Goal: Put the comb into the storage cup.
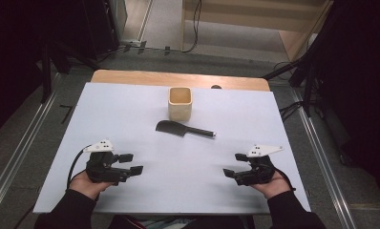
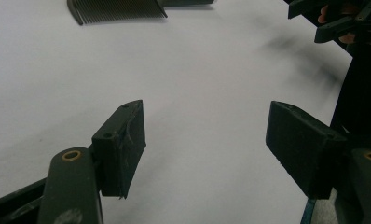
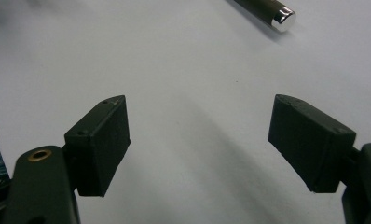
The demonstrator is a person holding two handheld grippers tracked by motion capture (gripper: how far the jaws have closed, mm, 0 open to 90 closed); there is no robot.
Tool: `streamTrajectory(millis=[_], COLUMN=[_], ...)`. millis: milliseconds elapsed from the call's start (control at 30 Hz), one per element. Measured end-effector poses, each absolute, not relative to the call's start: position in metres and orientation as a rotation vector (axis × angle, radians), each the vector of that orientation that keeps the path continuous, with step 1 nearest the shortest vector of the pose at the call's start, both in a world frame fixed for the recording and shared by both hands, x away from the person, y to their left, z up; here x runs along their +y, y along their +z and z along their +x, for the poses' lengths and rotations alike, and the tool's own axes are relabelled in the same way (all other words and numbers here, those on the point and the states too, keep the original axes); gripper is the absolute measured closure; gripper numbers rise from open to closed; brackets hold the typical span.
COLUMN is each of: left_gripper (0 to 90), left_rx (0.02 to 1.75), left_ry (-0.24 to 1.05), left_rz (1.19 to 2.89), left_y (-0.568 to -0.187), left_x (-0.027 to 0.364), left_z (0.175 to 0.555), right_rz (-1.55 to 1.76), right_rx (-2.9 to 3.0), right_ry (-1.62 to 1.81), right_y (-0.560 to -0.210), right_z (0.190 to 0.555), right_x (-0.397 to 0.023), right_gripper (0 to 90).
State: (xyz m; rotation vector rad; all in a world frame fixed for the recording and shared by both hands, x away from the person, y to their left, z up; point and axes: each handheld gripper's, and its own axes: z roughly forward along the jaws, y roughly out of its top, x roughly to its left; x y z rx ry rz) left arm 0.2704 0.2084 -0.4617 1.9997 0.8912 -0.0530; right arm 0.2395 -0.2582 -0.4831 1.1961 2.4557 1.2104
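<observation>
On the white tabletop (image 1: 131, 109) lay a black comb (image 1: 171, 127) with a long thin handle, just in front of a small tan cup (image 1: 180, 103). From the high view, the comb sat near the middle, and both tools were well back from it, close to the near edge. The left tool (image 1: 131, 163) was held in one hand at the left, and the right tool (image 1: 235, 164) was held in the other hand at the right. The comb lay between them but farther away, with its handle pointing toward the right side.

The high view showed the whole comb and the cup. The left tool's own view showed something else: the fine teeth of the comb (image 2: 118, 9) at the top, far past its two black jaws, and the right tool (image 2: 335, 21) off in the top corner. The right tool's own view showed the shiny silver tip at the end of the comb's handle (image 3: 282, 18), up and away from its jaws.

Both tools had their jaws spread wide apart, with bare tabletop between them and nothing held. The comb looked as if it rested flat, though the high view was too small to be sure.
</observation>
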Motion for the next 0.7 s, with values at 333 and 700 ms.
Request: streamTrajectory(millis=[333, 700], left_gripper=[27.0, 27.0], left_rx=[0.889, 0.894], left_ry=[-0.066, -0.057], left_rz=[1.999, 1.984], left_y=[-0.462, -0.461], left_x=[0.208, 0.21], left_z=[0.273, 0.274], right_rz=[1.207, 1.224], right_rx=[2.476, 2.448], right_ry=[1.255, 1.28], right_y=[-0.484, -0.481], right_z=[0.242, 0.25], right_x=[-0.257, -0.258], right_gripper=[19.6, 19.6])
